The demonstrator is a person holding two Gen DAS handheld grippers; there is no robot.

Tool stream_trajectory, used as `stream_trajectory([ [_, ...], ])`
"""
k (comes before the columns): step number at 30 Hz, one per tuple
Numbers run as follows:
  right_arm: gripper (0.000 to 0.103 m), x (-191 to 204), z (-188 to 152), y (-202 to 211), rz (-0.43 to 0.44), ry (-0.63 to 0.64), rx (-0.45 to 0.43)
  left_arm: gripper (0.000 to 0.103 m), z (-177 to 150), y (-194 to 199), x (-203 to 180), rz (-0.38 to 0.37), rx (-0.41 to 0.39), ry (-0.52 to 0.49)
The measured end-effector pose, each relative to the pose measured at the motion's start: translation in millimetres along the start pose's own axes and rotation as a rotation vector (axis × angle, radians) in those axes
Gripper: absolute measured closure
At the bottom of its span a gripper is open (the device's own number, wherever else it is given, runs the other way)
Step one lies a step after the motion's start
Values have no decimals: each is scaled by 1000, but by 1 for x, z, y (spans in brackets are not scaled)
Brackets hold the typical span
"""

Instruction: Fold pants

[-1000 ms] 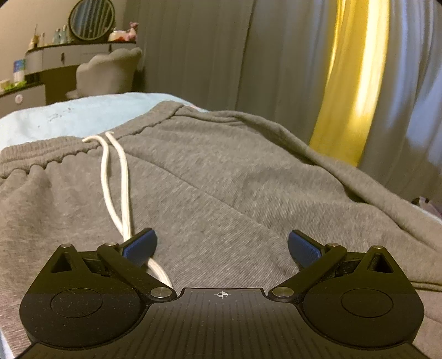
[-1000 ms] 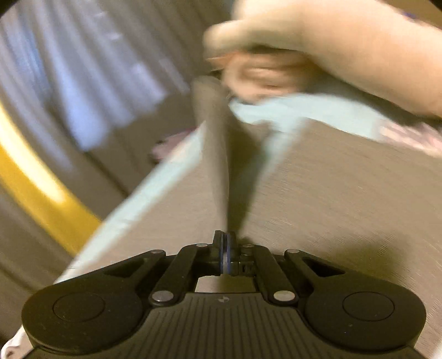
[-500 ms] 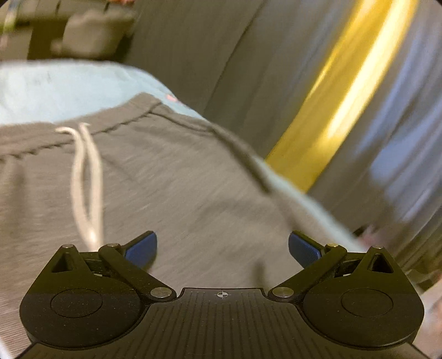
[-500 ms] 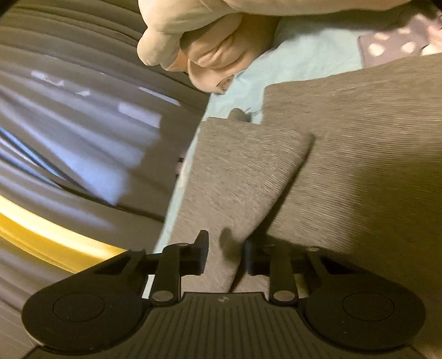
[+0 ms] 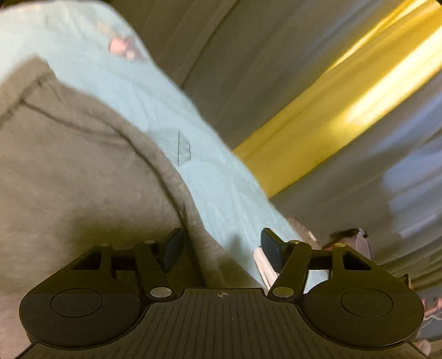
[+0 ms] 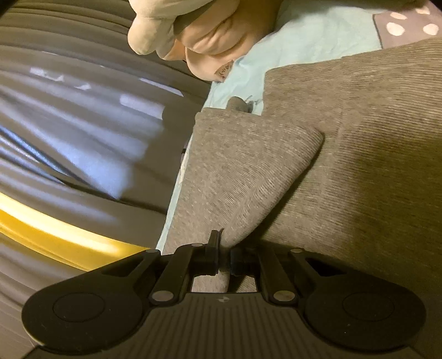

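Note:
Grey sweatpants (image 5: 69, 165) lie on a light blue bed sheet (image 5: 193, 154). In the left wrist view my left gripper (image 5: 221, 245) is open, its fingers straddling the pants' side edge, with fabric between them. In the right wrist view the pants (image 6: 359, 165) fill the right side, with a folded leg flap (image 6: 243, 171) lying on top. My right gripper (image 6: 223, 254) has its jaws nearly closed, pinching the lower edge of that flap.
Grey curtains (image 5: 276, 69) with a yellow band (image 5: 345, 91) hang past the bed edge. A beige plush toy (image 6: 199, 30) lies on the sheet (image 6: 304, 41) beyond the pants. A polka-dot grey cloth (image 6: 408, 24) sits at the top right.
My left gripper has swung right from the drawstring area to the pants' side edge and narrowed. My right gripper, shut a second ago, opened half a second ago and has closed again on the flap.

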State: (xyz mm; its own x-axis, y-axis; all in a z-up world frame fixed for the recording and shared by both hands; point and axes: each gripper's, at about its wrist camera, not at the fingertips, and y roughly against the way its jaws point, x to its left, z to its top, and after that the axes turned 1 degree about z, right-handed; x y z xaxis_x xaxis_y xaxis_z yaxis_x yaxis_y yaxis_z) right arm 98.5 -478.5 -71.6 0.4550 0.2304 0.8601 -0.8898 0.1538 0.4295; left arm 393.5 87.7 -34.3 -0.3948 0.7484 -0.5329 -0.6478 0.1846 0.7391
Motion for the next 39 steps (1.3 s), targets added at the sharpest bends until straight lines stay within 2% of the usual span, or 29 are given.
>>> stream_trajectory([
  [1, 98, 0, -3, 3, 0, 8, -3, 58, 1, -8, 0, 9, 27, -9],
  [2, 98, 0, -4, 2, 5, 13, -8, 90, 0, -13, -1, 39, 29, -32],
  [3, 98, 0, -5, 3, 7, 14, -12, 96, 0, -13, -3, 87, 20, -65],
  [4, 98, 1, -4, 2, 12, 16, -14, 96, 0, -12, -3, 89, 20, -82],
  [7, 98, 2, -3, 10, 33, 23, -15, 97, -7, 23, -2, 40, -35, -117],
  [12, 99, 19, 9, 48, 90, 52, -55, 97, -24, 128, 3, -103, -133, -167],
  [16, 99, 25, 25, 101, 125, 32, -87, 97, -57, 211, 39, -216, -171, -148],
  [19, 99, 25, 33, 149, 103, 123, -71, 96, -93, 250, 75, -237, -171, -137],
  [22, 98, 15, 36, 183, 7, 221, -21, 96, -135, 261, 117, -197, -122, -98],
  [25, 98, -6, 38, 192, -112, 227, 63, 96, -165, 254, 157, -138, -40, -14],
  [27, 98, -19, 35, 190, -164, 215, 99, 96, -174, 245, 178, -120, 2, 45],
  [29, 98, -28, 30, 187, -210, 225, 111, 95, -176, 245, 186, -85, -19, 36],
  [30, 94, -31, 27, 185, -218, 227, 110, 91, -173, 247, 186, -74, -38, 14],
  [31, 93, -35, 24, 188, -213, 224, 116, 78, -169, 249, 186, -46, -65, -5],
  [32, 93, -37, 22, 186, -215, 214, 122, 60, -162, 251, 186, -28, -94, -13],
  [33, 92, -39, 21, 185, -215, 209, 127, 55, -155, 251, 187, -27, -116, -16],
  [34, 84, -39, 20, 183, -216, 211, 130, 51, -150, 252, 190, -18, -136, -6],
  [36, 77, -40, 19, 177, -233, 200, 131, 49, -134, 247, 196, 15, -156, 28],
  [39, 77, -39, 18, 171, -233, 187, 122, 45, -111, 234, 210, 57, -164, 82],
])
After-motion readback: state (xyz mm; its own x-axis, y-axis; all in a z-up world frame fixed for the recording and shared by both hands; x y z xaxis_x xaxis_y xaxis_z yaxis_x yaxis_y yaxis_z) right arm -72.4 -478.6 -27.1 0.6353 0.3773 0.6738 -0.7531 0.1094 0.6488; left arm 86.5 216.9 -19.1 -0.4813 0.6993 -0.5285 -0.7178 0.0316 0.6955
